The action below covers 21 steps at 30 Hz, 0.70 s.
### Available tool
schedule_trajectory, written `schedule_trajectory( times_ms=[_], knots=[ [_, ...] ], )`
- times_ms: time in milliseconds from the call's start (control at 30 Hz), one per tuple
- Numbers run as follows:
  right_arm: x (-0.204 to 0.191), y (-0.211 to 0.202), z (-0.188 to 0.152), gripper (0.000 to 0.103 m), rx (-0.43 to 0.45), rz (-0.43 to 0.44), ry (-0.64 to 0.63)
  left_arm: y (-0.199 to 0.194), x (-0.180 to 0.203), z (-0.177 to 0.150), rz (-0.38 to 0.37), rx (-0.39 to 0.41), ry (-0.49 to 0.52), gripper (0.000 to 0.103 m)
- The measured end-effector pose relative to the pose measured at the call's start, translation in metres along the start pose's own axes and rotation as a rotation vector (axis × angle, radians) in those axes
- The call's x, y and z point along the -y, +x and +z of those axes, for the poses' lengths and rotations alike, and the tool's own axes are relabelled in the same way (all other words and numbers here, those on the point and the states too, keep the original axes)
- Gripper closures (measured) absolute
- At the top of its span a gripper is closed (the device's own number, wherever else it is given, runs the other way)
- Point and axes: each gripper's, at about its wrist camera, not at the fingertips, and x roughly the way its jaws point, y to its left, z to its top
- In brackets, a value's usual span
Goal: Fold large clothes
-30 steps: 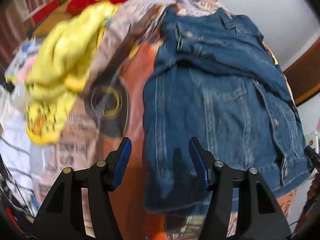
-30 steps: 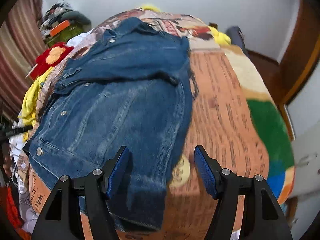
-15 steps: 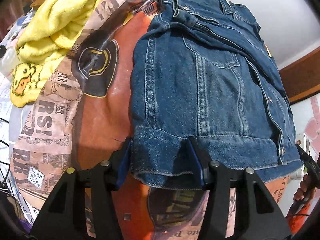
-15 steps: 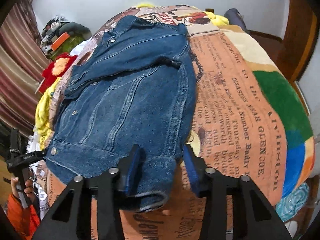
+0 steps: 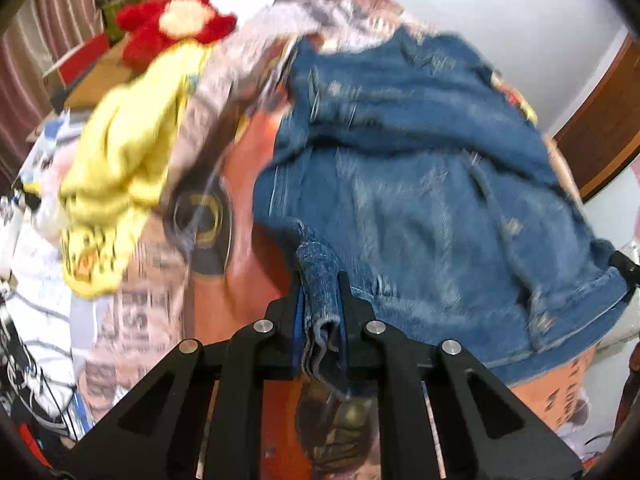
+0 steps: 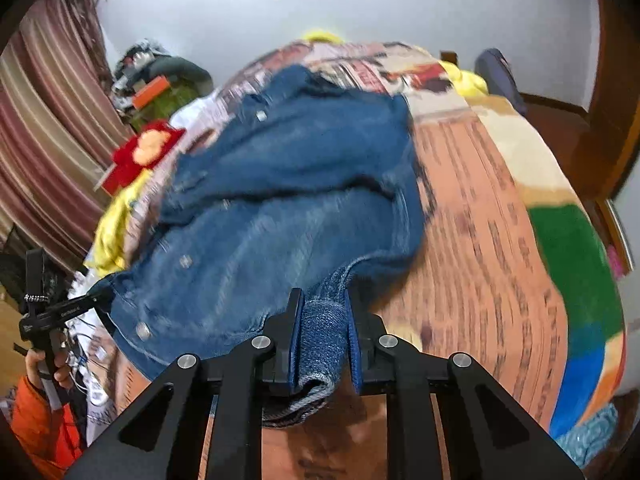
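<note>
A blue denim jacket (image 5: 420,200) lies on a bed covered with a newspaper-print blanket (image 5: 140,320). My left gripper (image 5: 319,280) is shut on the jacket's bottom hem at one corner, the cloth bunched between the jaws. In the right wrist view the jacket (image 6: 280,200) spreads ahead, and my right gripper (image 6: 320,300) is shut on the hem at the other corner. The left gripper also shows in the right wrist view (image 6: 92,298), at the far left.
A yellow garment (image 5: 120,168) and a red plush toy (image 5: 176,28) lie left of the jacket. The blanket's orange, green and blue part (image 6: 560,260) lies to the right. Striped curtains (image 6: 48,152) hang at the left.
Both grippers have closed on the jacket's bottom hem, which they straddled half a second ago. The hem is now lifted and the views are blurred with motion.
</note>
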Motion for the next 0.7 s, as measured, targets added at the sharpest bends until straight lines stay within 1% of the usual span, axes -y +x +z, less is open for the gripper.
schedule_trajectory(
  times_ms=[100, 167, 200, 233, 333, 500, 533, 600, 633, 700],
  knots=[
    [-0.005, -0.001, 0.026, 0.087, 0.036, 0.021, -0.021, -0.012, 0.008, 0.026, -0.040, 0.060, 0.012, 0.090],
    [-0.011, 0.001, 0.047, 0.087, 0.072, 0.011, -0.058, -0.022, 0.016, 0.050, -0.058, 0.112, 0.038, 0.090],
    [-0.014, 0.003, 0.059, 0.087, 0.090, 0.002, -0.074, -0.026, 0.018, 0.056, -0.061, 0.128, 0.048, 0.091],
    [-0.015, 0.004, 0.067, 0.087, 0.100, -0.003, -0.083, -0.030, 0.022, 0.072, -0.059, 0.158, 0.066, 0.091],
    [-0.016, 0.010, 0.106, 0.087, 0.144, -0.018, -0.098, -0.035, 0.028, 0.104, -0.062, 0.212, 0.082, 0.091],
    [-0.010, 0.023, 0.174, 0.087, 0.209, -0.039, -0.065, -0.020, 0.032, 0.169, -0.071, 0.258, 0.056, 0.091],
    [-0.009, 0.027, 0.184, 0.087, 0.217, -0.042, -0.064, -0.018, 0.032, 0.175, -0.066, 0.266, 0.055, 0.091],
    [-0.008, 0.037, 0.208, 0.087, 0.228, -0.055, -0.065, -0.005, 0.032, 0.204, -0.059, 0.278, 0.040, 0.091],
    [-0.006, 0.045, 0.222, 0.087, 0.231, -0.068, -0.065, -0.001, 0.032, 0.212, -0.062, 0.280, 0.031, 0.091],
    [-0.004, 0.060, 0.242, 0.087, 0.233, -0.086, -0.061, 0.016, 0.030, 0.239, -0.066, 0.281, 0.001, 0.091]
  ],
)
